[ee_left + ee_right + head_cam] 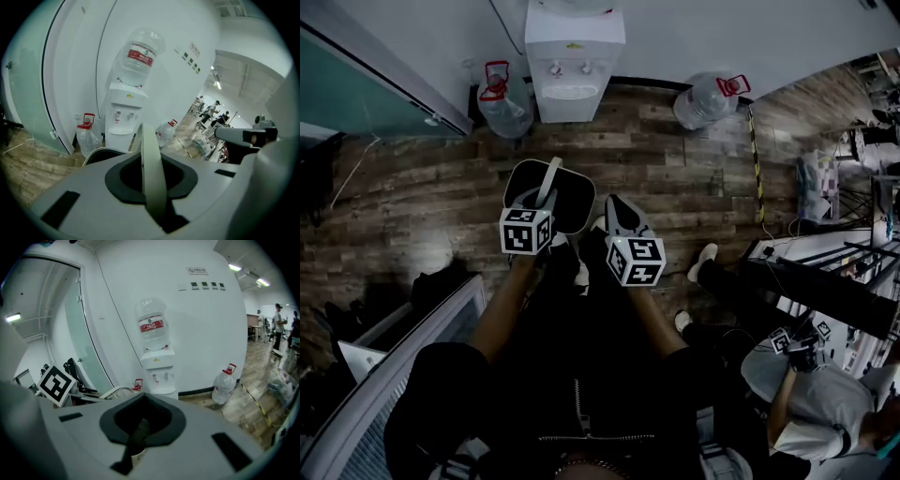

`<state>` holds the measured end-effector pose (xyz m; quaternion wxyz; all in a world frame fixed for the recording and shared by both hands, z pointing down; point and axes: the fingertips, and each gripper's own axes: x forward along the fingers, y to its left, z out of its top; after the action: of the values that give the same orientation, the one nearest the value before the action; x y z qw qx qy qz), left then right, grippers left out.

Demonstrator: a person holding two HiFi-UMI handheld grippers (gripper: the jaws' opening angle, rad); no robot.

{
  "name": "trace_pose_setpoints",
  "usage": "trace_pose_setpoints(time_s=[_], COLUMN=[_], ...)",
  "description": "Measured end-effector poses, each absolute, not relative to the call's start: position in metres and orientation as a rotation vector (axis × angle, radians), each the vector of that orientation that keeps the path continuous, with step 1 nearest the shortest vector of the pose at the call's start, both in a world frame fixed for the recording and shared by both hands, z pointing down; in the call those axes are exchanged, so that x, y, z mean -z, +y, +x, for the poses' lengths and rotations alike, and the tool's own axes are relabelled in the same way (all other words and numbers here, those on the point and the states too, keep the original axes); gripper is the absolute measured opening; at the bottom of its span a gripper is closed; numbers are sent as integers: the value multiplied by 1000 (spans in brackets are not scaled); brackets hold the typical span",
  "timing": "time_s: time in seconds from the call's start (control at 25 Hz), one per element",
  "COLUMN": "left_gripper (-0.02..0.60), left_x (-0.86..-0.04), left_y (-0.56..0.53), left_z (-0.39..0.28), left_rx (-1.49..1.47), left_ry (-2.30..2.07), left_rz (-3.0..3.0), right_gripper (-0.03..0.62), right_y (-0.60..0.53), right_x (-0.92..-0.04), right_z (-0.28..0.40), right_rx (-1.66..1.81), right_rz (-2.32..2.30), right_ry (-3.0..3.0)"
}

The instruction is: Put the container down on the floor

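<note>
Left tool [545, 194] clamps pale arched handle [152, 173]; container [574, 199] rounded, dark.

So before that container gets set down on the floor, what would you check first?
1. Grip on the handle: ok. The left tongs are closed on the white strip.
2. Container upright: ok. In the head view its opening faces up.
3. Floor right under it free: cannot tell, since the container hides that patch. The boards around it look bare.
4. Right tongs out of the way: ok. They are shut, hold nothing and sit beside the container.
5. Water bottles and dispenser clear of the drop: ok. They stand farther ahead, by the wall.
</note>
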<state>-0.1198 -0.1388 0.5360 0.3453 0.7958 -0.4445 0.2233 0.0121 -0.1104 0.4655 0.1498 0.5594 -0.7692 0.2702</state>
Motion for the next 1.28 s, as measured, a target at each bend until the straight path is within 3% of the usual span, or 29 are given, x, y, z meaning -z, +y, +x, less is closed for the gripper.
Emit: trace_pose_setpoints(time_s=[0.76, 1.28], left_gripper=[60, 58], left_x=[-613, -738], left_y=[-272, -357], left_z=[-79, -61], left_rx=[-497, -432], left_ry=[-1285, -1282], left_rz=[1847, 1741], right_gripper=[9, 9], right_y=[-251, -307], right_x=[-521, -577], right_z=[64, 91], right_rx=[-804, -850], right_rz=[1312, 1426], right_ry=[-2261, -2232])
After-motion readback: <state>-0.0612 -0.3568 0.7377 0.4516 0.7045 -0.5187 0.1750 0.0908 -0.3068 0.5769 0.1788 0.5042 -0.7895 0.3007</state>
